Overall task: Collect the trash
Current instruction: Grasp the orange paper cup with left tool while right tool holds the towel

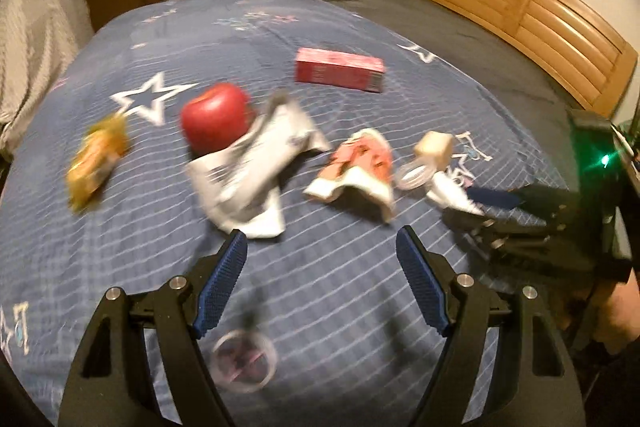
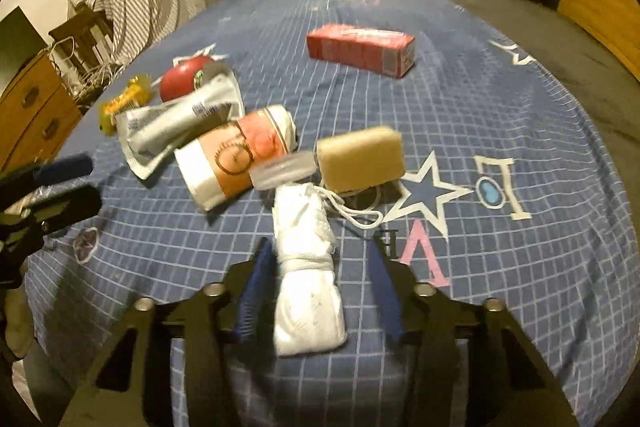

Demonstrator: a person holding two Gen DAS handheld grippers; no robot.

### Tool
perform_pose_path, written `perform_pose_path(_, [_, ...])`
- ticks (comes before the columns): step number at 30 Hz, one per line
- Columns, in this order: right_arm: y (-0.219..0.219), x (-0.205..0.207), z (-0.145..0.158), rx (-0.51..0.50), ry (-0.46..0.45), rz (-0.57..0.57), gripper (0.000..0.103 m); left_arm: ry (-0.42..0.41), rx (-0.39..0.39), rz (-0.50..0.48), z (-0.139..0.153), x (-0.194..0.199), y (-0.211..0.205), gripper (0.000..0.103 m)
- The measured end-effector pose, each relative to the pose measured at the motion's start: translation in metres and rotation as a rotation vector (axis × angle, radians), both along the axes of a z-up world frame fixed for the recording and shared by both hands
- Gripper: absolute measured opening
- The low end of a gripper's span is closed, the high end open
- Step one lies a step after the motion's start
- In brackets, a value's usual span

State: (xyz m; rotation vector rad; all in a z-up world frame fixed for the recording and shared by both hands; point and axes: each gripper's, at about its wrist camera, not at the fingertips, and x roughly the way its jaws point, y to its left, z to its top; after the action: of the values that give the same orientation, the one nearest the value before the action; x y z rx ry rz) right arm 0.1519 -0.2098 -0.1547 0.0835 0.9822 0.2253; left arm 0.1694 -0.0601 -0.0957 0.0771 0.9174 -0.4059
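Left gripper (image 1: 320,247): jaws wide — above the bed (image 1: 360,27).
Right gripper (image 2: 320,279): jaws spread — flanking the white bundle (image 2: 306,291), not touching it.

the blue bedspread (image 2: 460,99) carried big printed capitals by a white star (image 2: 430,191), seen upside down: a white "t", a pink "a" and a part-hidden "h". print on the red box (image 2: 360,49) and the wrappers was too blurred to read.
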Motion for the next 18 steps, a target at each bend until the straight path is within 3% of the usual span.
perform_pose_path(2, [0.002,0.001,-0.003,0.024,0.004,0.01,0.028,0.017,-0.006,-0.04,-0.003,0.011,-0.016,0.074])
perform_pose_path(7, [-0.009,-0.019,0.0,0.055,-0.007,-0.025,0.028,0.057,-0.01,-0.096,-0.01,0.034,-0.041,0.071])
perform_pose_path(11, [-0.019,-0.036,0.004,0.063,0.0,-0.041,0.028,0.101,0.031,-0.125,-0.022,0.053,-0.056,0.066])
perform_pose_path(18, [-0.03,-0.035,-0.005,0.092,0.036,-0.026,0.029,0.145,0.065,-0.142,-0.041,0.068,-0.07,0.066])
